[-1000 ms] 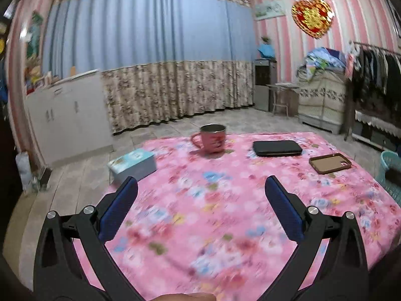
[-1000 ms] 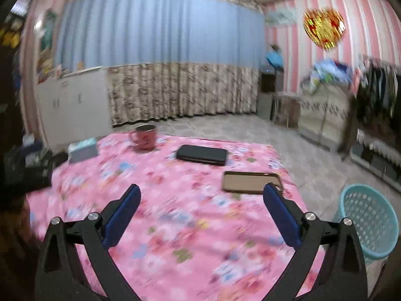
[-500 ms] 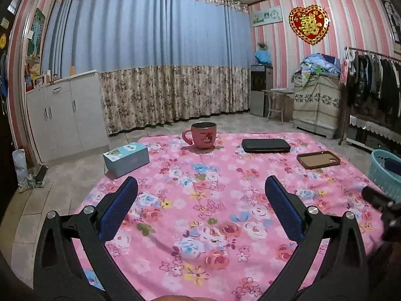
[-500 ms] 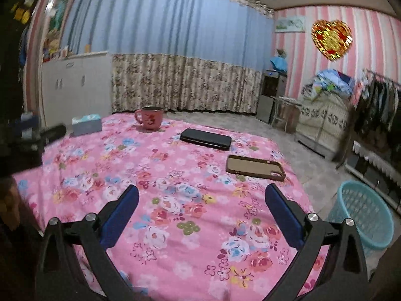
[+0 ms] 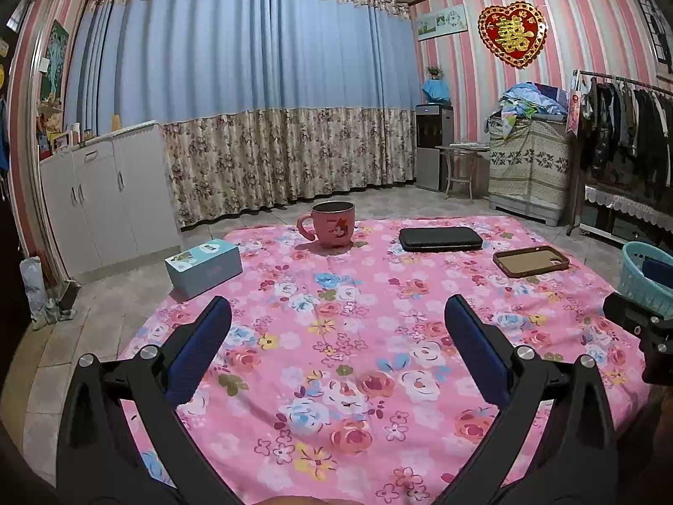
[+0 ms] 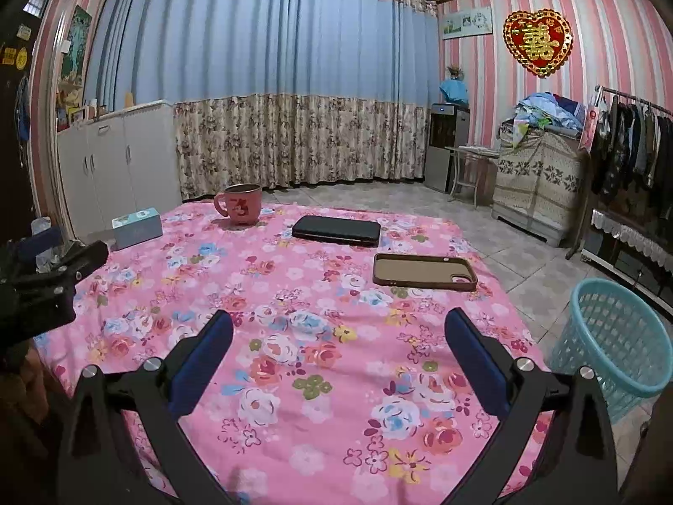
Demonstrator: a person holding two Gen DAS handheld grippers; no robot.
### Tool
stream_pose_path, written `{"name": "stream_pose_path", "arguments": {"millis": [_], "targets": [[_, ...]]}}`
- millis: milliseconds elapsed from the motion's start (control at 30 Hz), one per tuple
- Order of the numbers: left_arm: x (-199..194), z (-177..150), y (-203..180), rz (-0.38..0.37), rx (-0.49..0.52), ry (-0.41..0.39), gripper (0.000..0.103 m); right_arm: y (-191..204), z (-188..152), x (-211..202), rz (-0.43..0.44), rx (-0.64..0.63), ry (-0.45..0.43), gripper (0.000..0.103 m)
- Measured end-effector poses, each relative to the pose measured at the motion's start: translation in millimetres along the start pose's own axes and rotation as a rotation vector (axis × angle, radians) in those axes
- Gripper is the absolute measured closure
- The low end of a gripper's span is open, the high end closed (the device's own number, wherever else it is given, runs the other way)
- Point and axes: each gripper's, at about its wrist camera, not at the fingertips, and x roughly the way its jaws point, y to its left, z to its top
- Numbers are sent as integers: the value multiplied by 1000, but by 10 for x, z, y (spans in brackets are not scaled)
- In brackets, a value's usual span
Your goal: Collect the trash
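A pink floral cloth [image 5: 336, 336] covers the table [image 6: 294, 294]. My left gripper [image 5: 336, 320] is open and empty above its near side. My right gripper [image 6: 338, 332] is open and empty above its near right part. A teal mesh waste basket [image 6: 610, 336] stands on the floor right of the table and shows in the left wrist view [image 5: 643, 277] too. No loose trash shows on the cloth.
On the cloth stand a pink mug [image 5: 332, 224] [image 6: 239, 205], a blue tissue box [image 5: 204, 263] [image 6: 136, 227], a black case [image 5: 439, 239] [image 6: 336, 230] and a brown phone case [image 5: 531, 261] [image 6: 425, 271]. White cabinets, curtains and a clothes rack line the room.
Both grippers have steadied and the views have sharpened. The left view shifted slightly, with the right gripper now at its right edge. Both stay open.
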Motion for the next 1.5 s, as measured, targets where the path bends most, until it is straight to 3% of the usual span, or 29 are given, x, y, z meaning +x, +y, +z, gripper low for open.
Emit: {"name": "stream_pose_path", "arguments": {"millis": [1500], "targets": [[24, -29, 13, -47, -11, 30, 5, 19, 6, 17, -24, 8, -2, 5]]}}
